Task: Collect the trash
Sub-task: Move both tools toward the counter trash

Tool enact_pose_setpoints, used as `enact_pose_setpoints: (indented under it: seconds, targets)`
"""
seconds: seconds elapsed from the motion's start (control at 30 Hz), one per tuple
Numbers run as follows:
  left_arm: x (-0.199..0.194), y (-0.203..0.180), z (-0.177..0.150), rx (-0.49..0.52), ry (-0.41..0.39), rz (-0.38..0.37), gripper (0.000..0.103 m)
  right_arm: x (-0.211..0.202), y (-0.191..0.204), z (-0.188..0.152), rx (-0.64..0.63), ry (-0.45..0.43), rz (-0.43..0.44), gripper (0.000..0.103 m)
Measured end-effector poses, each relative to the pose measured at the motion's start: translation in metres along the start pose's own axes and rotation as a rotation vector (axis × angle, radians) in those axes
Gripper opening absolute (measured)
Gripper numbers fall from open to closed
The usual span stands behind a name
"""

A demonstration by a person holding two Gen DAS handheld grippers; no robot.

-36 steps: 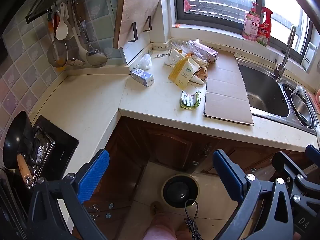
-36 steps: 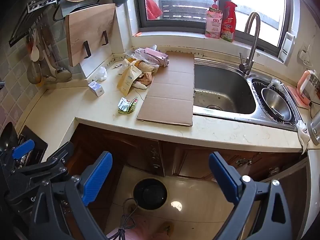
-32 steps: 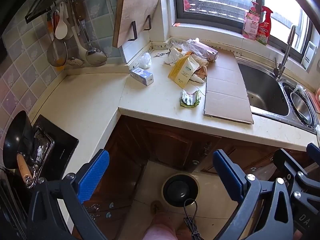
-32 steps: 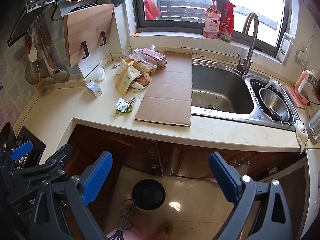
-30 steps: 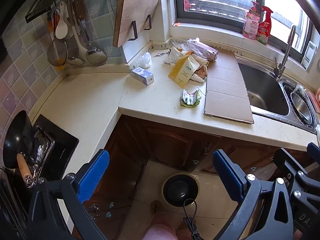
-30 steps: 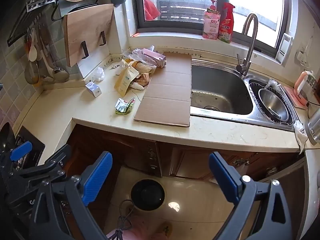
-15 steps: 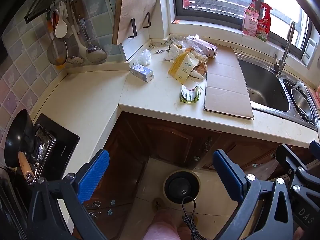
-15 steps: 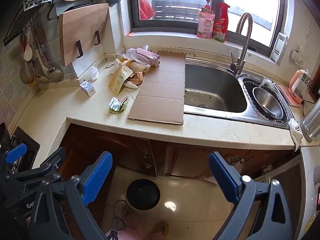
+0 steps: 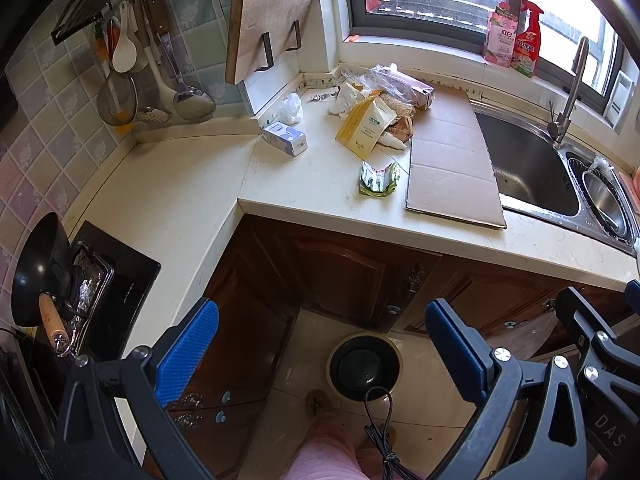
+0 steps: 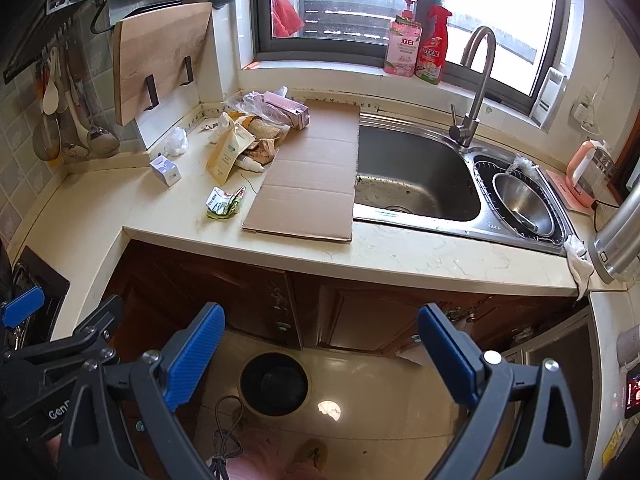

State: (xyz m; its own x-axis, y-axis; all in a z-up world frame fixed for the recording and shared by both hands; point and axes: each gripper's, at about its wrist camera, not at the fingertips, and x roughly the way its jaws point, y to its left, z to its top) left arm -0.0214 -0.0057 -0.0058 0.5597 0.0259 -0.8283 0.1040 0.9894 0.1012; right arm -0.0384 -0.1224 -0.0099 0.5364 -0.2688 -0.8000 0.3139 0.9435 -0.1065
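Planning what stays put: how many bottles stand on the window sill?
2. A pink bottle and a red spray bottle stand side by side on the window sill, left of the tap. Nothing seems hidden behind them.

Home kitchen: steel sink (image 10: 416, 178), hob (image 9: 116, 276), hanging utensils (image 9: 132, 68).

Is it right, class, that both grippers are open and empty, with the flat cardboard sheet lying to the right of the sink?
Not quite. The left gripper and right gripper are open and empty, but the cardboard sheet lies to the left of the sink, as the right wrist view shows.
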Motion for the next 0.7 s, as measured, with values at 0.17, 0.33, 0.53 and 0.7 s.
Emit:
enact_pose_setpoints:
  seconds: [0.17, 0.33, 0.53, 0.7]
  targets:
    - [-0.002, -0.002, -0.004, 0.001, 0.002, -0.003, 0.102, -0.001, -0.005, -0.005, 0.0, 0.0, -0.001, 0.098]
    - [-0.004, -0.005, -0.009, -0.001, 0.005, -0.008, 0.102, -0.003, -0.008, -0.008, 0.001, -0.001, -0.004, 0.098]
    - [-0.005, -0.007, -0.009, -0.001, 0.007, -0.009, 0.102, -0.005, -0.011, -0.01, 0.0, -0.002, -0.005, 0.098]
    - [-0.005, -0.009, -0.01, 0.0, 0.008, -0.007, 0.102, -0.006, -0.011, -0.009, -0.003, -0.005, -0.008, 0.098]
